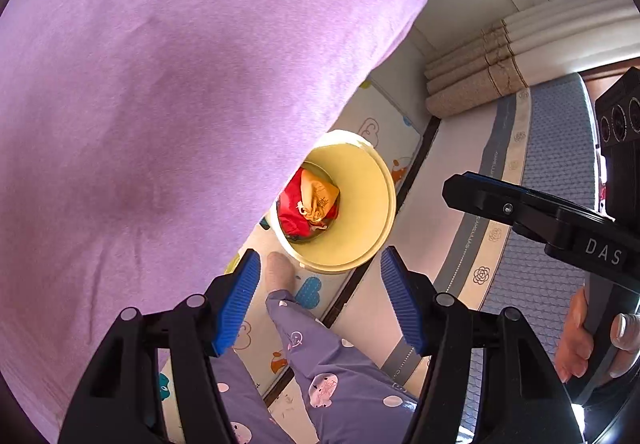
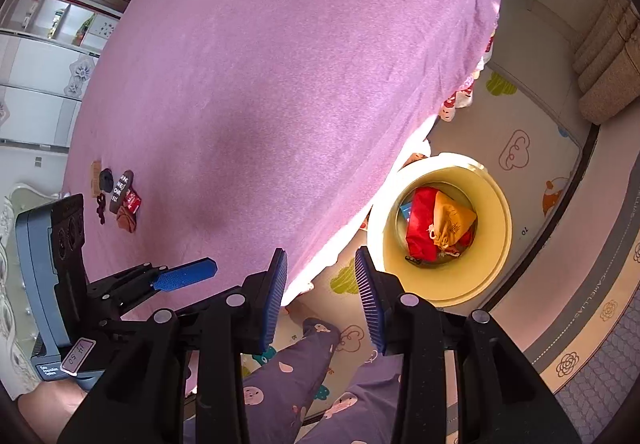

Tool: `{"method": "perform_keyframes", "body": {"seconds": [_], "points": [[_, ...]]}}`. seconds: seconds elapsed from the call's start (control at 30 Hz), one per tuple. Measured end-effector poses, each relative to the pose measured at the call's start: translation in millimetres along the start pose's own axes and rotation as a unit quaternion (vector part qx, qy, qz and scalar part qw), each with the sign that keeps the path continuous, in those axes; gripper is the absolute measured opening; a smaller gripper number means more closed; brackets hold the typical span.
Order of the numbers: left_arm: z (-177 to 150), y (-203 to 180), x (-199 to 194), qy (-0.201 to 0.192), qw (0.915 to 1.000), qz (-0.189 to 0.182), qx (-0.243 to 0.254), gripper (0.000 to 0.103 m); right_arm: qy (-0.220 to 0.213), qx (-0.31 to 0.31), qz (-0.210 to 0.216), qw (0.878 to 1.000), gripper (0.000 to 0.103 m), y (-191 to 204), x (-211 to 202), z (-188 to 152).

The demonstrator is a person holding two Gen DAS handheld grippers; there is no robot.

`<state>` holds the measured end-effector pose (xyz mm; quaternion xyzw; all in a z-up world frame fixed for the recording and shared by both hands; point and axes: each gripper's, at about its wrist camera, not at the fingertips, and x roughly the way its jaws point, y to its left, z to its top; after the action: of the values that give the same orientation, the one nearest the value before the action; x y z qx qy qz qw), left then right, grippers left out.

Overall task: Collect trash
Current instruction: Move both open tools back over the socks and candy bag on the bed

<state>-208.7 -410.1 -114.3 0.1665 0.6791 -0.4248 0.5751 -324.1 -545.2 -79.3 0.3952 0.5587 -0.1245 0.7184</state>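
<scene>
A cream round bin (image 1: 372, 204) (image 2: 496, 228) stands on the floor beside the purple-covered table (image 1: 160, 104) (image 2: 260, 84). Inside lie a red bag (image 1: 292, 212) (image 2: 420, 224) and an orange drawstring pouch (image 1: 320, 196) (image 2: 454, 224). My left gripper (image 1: 320, 300) is open and empty, hovering above the bin's near rim. My right gripper (image 2: 322, 296) is open and empty, above the table edge left of the bin. Several small dark and red scraps (image 2: 120, 196) lie on the table's left part.
A patterned play mat (image 2: 520, 152) covers the floor around the bin. Rolled mats (image 1: 476, 80) lie at the wall. A quilted mattress (image 1: 560, 164) is to the right. The person's leg in purple pyjamas (image 1: 320, 356) (image 2: 292, 372) stands below the grippers.
</scene>
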Motion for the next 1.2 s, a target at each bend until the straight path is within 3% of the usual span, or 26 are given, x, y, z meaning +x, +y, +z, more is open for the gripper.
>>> {"method": "perform_keyframes", "body": {"seconds": [0.2,0.43,0.7,0.83,0.93,1.13,1.2], "points": [[-26.6,80.0,-48.6,-0.041,0.9964,0.015,-0.073,0.062,0.019,-0.07,0.017,0.997,0.036,93.6,28.8,8.2],[-67.6,188.5,-104.3,-0.082,0.9812,0.029,-0.172,0.063,0.038,-0.145,0.031,0.988,0.036,205.0,68.3,3.7],[-111.6,274.3,-141.0,-0.108,0.9675,0.053,-0.222,0.063,0.058,-0.197,0.05,0.978,0.036,303.5,111.9,-9.2],[-115.9,297.5,-147.7,-0.118,0.9597,0.056,-0.249,0.065,0.066,-0.228,0.041,0.971,0.037,338.1,128.6,-3.7],[-111.4,308.5,-147.8,-0.124,0.9542,0.059,-0.266,0.069,0.066,-0.248,0.037,0.966,0.049,357.1,136.4,6.4],[-92.2,331.4,-134.9,-0.129,0.9399,0.062,-0.31,0.069,0.091,-0.277,0.029,0.956,0.052,373.9,162.7,34.6],[-87.2,340.4,-132.3,-0.133,0.9313,0.064,-0.333,0.069,0.106,-0.285,0.024,0.952,0.052,377.7,173.4,45.2]]}}
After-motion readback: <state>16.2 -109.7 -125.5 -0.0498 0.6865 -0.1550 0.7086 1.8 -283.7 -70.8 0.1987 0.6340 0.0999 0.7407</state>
